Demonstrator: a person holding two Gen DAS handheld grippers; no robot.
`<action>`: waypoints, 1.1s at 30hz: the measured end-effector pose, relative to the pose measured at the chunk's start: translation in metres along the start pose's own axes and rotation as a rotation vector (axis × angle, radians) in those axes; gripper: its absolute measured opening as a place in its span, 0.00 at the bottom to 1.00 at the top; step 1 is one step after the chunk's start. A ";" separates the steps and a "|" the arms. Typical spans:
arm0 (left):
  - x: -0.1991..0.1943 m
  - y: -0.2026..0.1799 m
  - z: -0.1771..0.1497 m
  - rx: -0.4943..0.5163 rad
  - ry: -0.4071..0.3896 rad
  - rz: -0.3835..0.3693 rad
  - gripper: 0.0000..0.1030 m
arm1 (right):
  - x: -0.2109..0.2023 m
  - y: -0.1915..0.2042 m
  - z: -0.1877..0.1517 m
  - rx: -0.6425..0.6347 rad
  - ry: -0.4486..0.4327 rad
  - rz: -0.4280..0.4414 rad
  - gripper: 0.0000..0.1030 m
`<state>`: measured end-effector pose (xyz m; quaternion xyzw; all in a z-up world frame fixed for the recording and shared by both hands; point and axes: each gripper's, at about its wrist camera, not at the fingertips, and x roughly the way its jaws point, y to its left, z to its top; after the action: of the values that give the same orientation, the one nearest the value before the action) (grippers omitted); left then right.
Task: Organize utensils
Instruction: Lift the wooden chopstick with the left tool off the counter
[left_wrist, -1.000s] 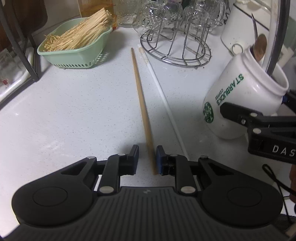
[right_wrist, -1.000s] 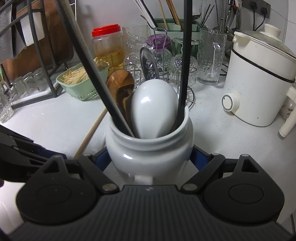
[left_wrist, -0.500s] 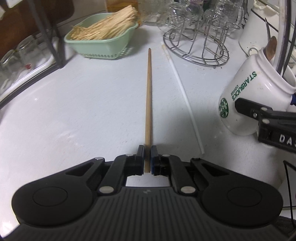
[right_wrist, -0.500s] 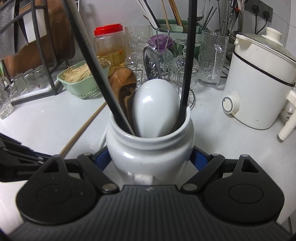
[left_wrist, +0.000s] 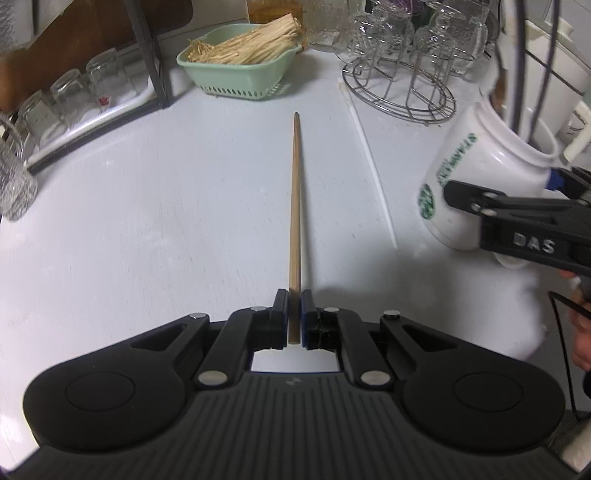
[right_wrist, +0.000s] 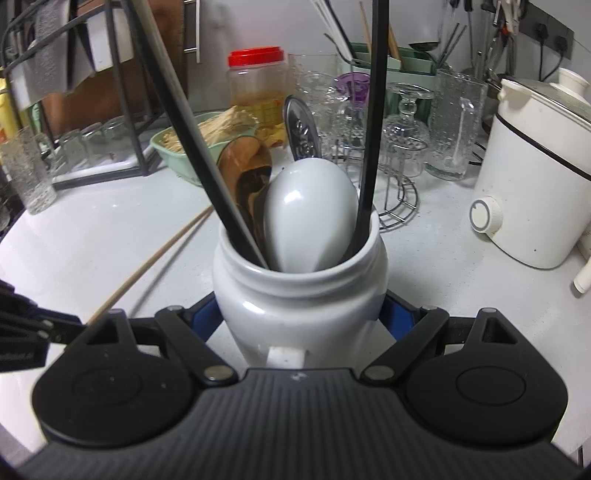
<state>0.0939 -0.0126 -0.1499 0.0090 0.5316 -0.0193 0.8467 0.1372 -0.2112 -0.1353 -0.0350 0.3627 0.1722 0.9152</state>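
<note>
My left gripper (left_wrist: 294, 317) is shut on the near end of a long wooden chopstick (left_wrist: 295, 206), which points straight ahead above the white counter. A white chopstick (left_wrist: 369, 162) lies on the counter to its right. My right gripper (right_wrist: 301, 314) is shut on a white Starbucks jar (right_wrist: 299, 295), also seen in the left wrist view (left_wrist: 476, 184). The jar holds a white spoon (right_wrist: 310, 214), a wooden spoon (right_wrist: 247, 177), a metal spoon (right_wrist: 301, 133) and black handles (right_wrist: 373, 110). The wooden chopstick shows left of the jar (right_wrist: 155, 254).
A green basket of sticks (left_wrist: 240, 62) and a wire rack of glasses (left_wrist: 406, 74) stand at the back. A black shelf frame with glasses (left_wrist: 92, 88) is at the left. A white cooker (right_wrist: 535, 177) stands right of the jar.
My left gripper closed on the wooden chopstick and lifted it off the counter. The view rose and pulled back. The right gripper kept hold of the jar, tilting it slightly.
</note>
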 end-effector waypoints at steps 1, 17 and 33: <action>-0.003 -0.001 -0.003 -0.006 0.002 -0.006 0.07 | 0.000 0.000 0.000 -0.005 0.000 0.005 0.88; -0.043 -0.006 -0.065 -0.258 0.074 -0.085 0.07 | -0.005 -0.004 -0.006 -0.064 -0.006 0.076 0.88; -0.035 -0.025 -0.096 -0.327 0.154 -0.152 0.08 | -0.010 -0.005 -0.009 -0.104 -0.004 0.124 0.88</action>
<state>-0.0087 -0.0333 -0.1604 -0.1677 0.5900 0.0041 0.7898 0.1261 -0.2202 -0.1358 -0.0594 0.3529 0.2473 0.9004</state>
